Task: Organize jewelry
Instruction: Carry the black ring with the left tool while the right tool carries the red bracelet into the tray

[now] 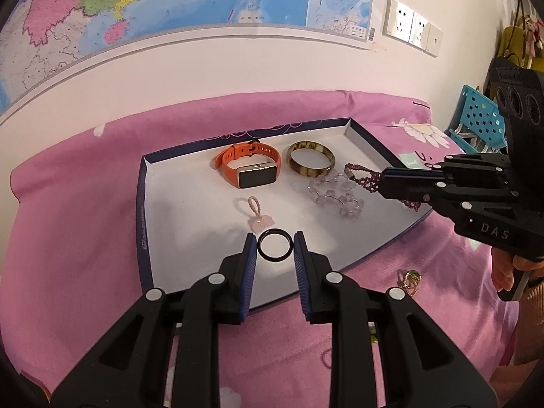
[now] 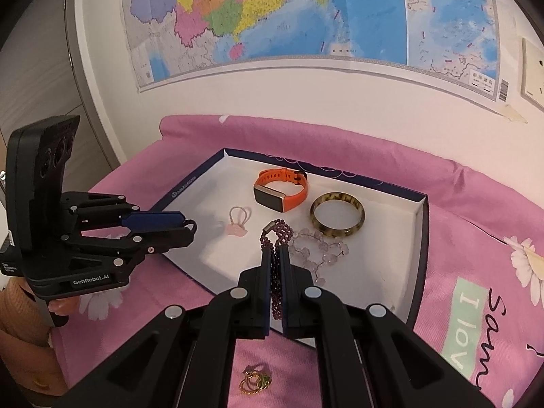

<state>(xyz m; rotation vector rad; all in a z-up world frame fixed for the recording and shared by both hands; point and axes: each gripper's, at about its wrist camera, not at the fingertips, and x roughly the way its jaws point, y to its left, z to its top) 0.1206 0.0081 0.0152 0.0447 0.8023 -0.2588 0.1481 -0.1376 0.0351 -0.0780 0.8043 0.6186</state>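
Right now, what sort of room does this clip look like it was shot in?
Probably a bedroom at home, though no bed frame shows. The tray of jewelry sits on a pink floral bedsheet, a large paper map is stuck to the plain wall, and household wall sockets sit beside it.

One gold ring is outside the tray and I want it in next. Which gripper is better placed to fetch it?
Neither is free. The right gripper, shut on the purple bead bracelet, is nearest the gold ring; the left gripper holds the black ring.
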